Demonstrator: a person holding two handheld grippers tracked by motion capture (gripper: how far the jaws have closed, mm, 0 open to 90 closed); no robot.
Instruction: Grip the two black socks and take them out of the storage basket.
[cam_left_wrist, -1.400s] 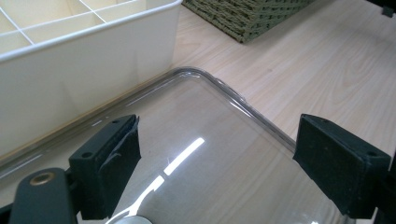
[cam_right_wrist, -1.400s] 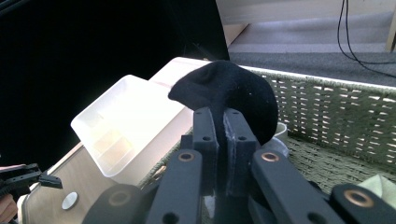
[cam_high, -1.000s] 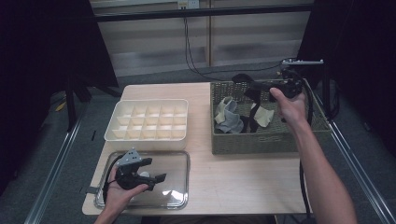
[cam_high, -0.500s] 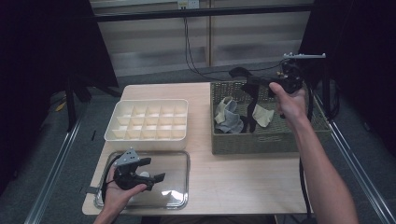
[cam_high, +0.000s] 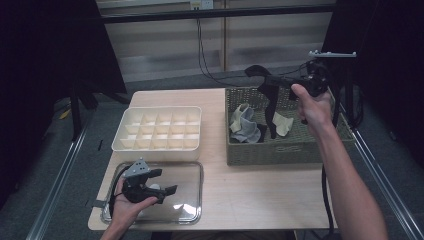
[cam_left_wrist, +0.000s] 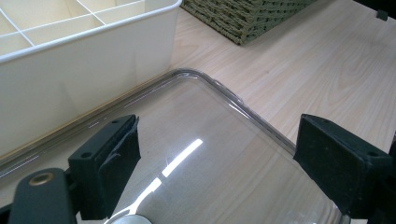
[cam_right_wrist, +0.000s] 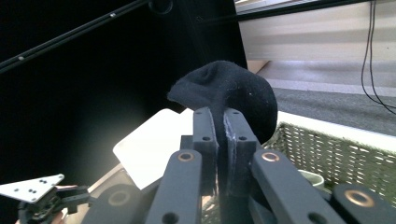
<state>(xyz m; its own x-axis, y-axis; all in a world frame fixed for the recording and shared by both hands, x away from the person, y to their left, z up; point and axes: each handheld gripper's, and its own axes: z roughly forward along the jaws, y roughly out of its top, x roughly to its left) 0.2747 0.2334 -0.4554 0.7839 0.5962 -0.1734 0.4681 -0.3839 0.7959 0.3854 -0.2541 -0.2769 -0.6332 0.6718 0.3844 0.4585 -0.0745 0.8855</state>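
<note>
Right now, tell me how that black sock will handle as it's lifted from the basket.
Probably floppy: the black sock hangs limp from the right claw into the wicker basket. Likely light, since a pinch carries it. It may swing or snag.

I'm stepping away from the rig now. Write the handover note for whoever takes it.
Right gripper: shut on a black sock, lifted and dangling over the wicker basket.
Left gripper: open, resting over the clear lid, holding nothing.
Divided white box: its compartments look empty.
Done: one sock lifted from the basket.
Left: probably place it in a compartment; a grey sock and a cream one wait in the basket.
</note>
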